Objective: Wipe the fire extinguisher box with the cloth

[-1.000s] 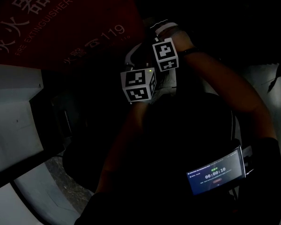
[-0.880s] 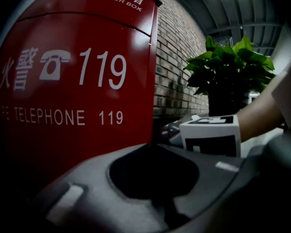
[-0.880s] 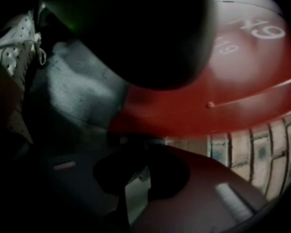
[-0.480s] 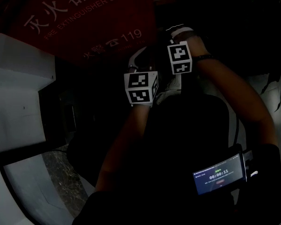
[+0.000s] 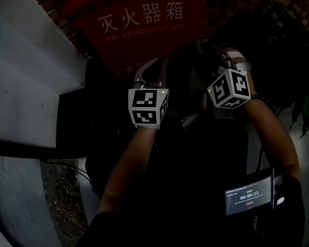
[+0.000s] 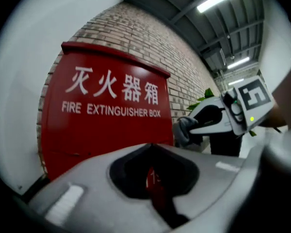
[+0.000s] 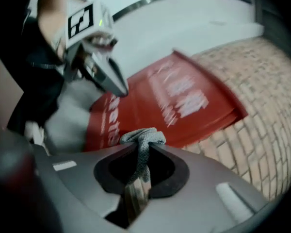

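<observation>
Right tongs (image 7: 138,145) pinch a bunched grey cloth (image 7: 144,136), ready for wiping the red fire extinguisher box (image 6: 106,125) at twelve o'clock; left tongs (image 6: 152,152) closed, empty.

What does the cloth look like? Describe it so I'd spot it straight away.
Find the brick wall and the red box with white lettering in front of it. Before the box, the right gripper has its jaws shut on a small bunched cloth. It is the only soft, grey, woven-looking thing here; the left gripper holds nothing.
</observation>
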`<state>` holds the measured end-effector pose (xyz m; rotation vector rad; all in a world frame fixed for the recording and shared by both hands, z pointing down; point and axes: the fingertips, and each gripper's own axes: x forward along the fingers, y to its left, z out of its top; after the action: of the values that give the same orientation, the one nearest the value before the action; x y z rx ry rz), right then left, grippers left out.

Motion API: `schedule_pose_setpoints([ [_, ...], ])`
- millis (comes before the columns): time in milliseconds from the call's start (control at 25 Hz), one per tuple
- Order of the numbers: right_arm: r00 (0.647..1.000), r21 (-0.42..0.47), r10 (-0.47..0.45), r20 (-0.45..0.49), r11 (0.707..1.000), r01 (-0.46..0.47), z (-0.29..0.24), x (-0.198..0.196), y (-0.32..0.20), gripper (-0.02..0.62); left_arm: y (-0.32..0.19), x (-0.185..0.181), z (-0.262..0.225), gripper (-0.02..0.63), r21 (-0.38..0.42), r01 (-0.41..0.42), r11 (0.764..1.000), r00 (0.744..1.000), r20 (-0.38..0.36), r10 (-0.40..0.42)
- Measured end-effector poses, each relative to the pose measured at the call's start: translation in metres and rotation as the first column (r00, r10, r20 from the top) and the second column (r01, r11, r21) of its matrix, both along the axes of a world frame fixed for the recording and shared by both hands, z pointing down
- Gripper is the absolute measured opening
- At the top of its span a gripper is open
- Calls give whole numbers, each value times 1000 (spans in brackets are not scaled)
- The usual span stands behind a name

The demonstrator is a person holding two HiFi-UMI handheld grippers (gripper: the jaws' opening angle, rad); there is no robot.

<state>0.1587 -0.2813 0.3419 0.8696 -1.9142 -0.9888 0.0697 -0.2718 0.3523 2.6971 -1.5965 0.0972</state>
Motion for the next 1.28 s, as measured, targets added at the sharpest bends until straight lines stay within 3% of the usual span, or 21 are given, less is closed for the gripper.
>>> schedule_pose_setpoints([
  [160, 974, 15, -54, 220, 999, 52, -55, -56, 30, 46, 14, -46, -46, 0, 77, 19, 997, 1000, 1, -19],
  [320, 890, 44, -122, 439, 992, 115, -88, -124, 48, 48, 23, -110, -72, 0, 140, 98, 985, 995, 12, -101],
  [520, 666, -7, -157, 729, 971, 237, -111, -207, 56, 48, 26, -192, -89, 0, 168, 206, 964, 979, -25, -204],
  [720, 388, -57, -52, 920, 963, 265, -126, -263, 35, 48, 11, -262, -121, 0, 229, 270, 935, 963, -51, -265],
  [840, 255, -69, -2, 967, 960, 271, -138, -287, 21, 48, -1, -290, -143, 0, 257, 291, 922, 957, -81, -279],
  [960, 158, -82, 41, 987, 961, 266, -143, -301, 7, 48, -16, -307, -152, 0, 296, 297, 908, 953, -37, -300],
  [1040, 79, -92, 74, 994, 961, 259, -143, -304, -1, 48, -25, -311, -146, 0, 288, 276, 917, 958, -6, -287],
  [1160, -68, -109, 131, 989, 959, 262, -138, -308, -11, 48, -29, -317, -138, 0, 261, 241, 935, 969, -8, -247],
  [1280, -238, -118, 188, 953, 952, 282, -135, -313, -20, 46, -20, -329, -150, 0, 245, 223, 944, 974, -103, -203],
])
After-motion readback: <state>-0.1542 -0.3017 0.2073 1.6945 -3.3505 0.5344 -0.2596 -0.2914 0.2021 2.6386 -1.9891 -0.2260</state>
